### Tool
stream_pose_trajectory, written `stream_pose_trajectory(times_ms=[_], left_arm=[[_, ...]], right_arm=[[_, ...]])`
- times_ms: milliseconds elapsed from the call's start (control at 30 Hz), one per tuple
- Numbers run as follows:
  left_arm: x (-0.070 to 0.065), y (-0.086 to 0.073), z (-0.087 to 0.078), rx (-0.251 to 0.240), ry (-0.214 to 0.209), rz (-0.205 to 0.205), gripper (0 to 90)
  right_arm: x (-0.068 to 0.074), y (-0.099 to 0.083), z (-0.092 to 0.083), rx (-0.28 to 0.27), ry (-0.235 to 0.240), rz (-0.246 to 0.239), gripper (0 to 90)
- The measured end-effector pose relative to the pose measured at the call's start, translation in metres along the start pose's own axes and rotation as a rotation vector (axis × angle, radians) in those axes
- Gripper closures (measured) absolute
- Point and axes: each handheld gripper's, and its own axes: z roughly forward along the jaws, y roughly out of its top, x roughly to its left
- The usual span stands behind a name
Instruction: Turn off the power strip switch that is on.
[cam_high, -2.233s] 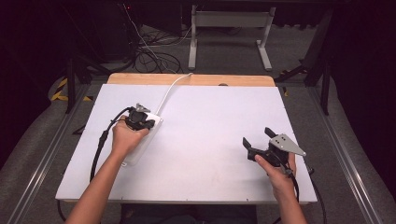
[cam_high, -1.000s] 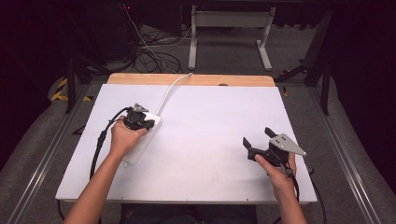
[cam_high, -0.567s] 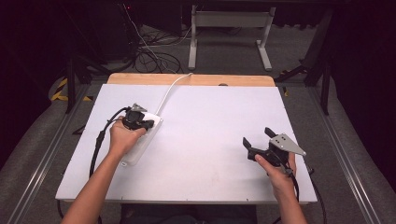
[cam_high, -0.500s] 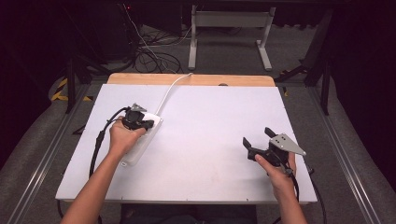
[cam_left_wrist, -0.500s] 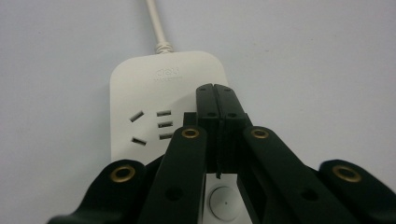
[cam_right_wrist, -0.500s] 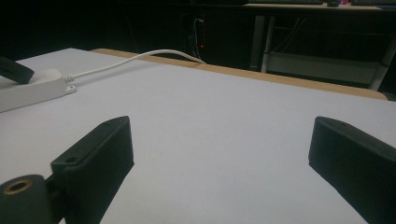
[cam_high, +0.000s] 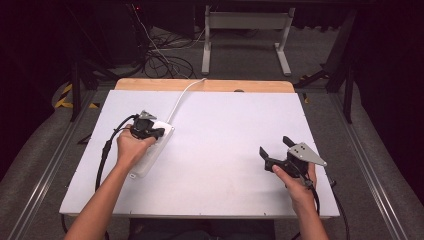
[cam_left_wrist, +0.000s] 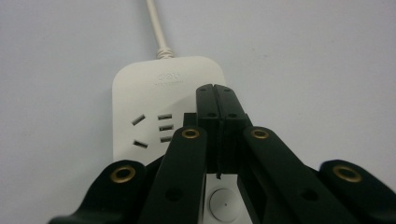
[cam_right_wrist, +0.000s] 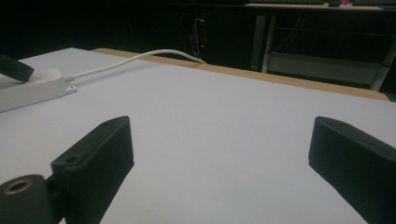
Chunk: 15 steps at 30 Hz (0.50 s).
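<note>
1. Tongs in the person's left hand, the left tongs (cam_high: 156, 133), sit over the far end of a white power strip (cam_high: 150, 152) on the left part of the desk (cam_high: 225, 125); their two black jaws are pressed together, tip to tip, with nothing between them.
2. In the left gripper view the left tongs (cam_left_wrist: 216, 98) point down over the power strip (cam_left_wrist: 149, 98), their joined tips over its right edge, just to the right of a socket group (cam_left_wrist: 152, 132). Whether the tips touch the plastic cannot be told.
3. A round button (cam_left_wrist: 223, 203) on the power strip shows low in that view, between the jaw arms.
4. The power strip lies slanted on the desk, its near end toward the person and its far end toward the middle. Its white cord (cam_high: 182, 97) runs from the far end over the desk's far wooden edge (cam_high: 205, 85).
5. The left hand (cam_high: 131, 147) rests over the middle of the power strip.
6. The right tongs (cam_high: 275, 149) are held by the right hand (cam_high: 295, 182) at the near right of the desk, well apart from the power strip, jaws spread wide and holding nothing.
7. In the right gripper view the right tongs (cam_right_wrist: 219, 154) frame bare white desk (cam_right_wrist: 210, 121); the power strip (cam_right_wrist: 32, 91) and cord (cam_right_wrist: 135, 58) lie far to the left.
</note>
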Motion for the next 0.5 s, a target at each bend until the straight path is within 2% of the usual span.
stream_pose_trajectory(times_ms=[133, 167, 200, 233, 300, 367, 500], left_arm=[[0.000, 0.000, 0.000, -0.004, 0.000, -0.005, 90.0], [0.000, 0.000, 0.000, -0.006, 0.013, -0.003, 90.0], [0.001, 0.000, 0.000, -0.010, 0.010, -0.010, 90.0], [0.002, -0.001, 0.000, -0.013, -0.004, -0.034, 90.0], [0.004, -0.002, -0.001, -0.024, 0.007, -0.049, 90.0], [0.006, -0.004, -0.002, -0.030, 0.030, -0.038, 90.0], [0.007, -0.005, -0.010, -0.093, 0.049, -0.052, 90.0]], right_arm=[[0.000, 0.000, 0.000, 0.004, 0.001, -0.001, 7.5], [0.000, 0.000, 0.000, 0.004, 0.000, -0.001, 7.5], [0.000, 0.000, 0.000, 0.002, 0.002, 0.001, 7.5], [0.000, 0.000, 0.000, 0.000, 0.000, 0.000, 7.5], [-0.001, 0.000, 0.000, 0.000, 0.000, 0.000, 7.5], [-0.001, 0.000, 0.000, -0.002, 0.000, 0.003, 7.5], [-0.002, 0.001, 0.000, -0.002, 0.000, 0.006, 7.5]])
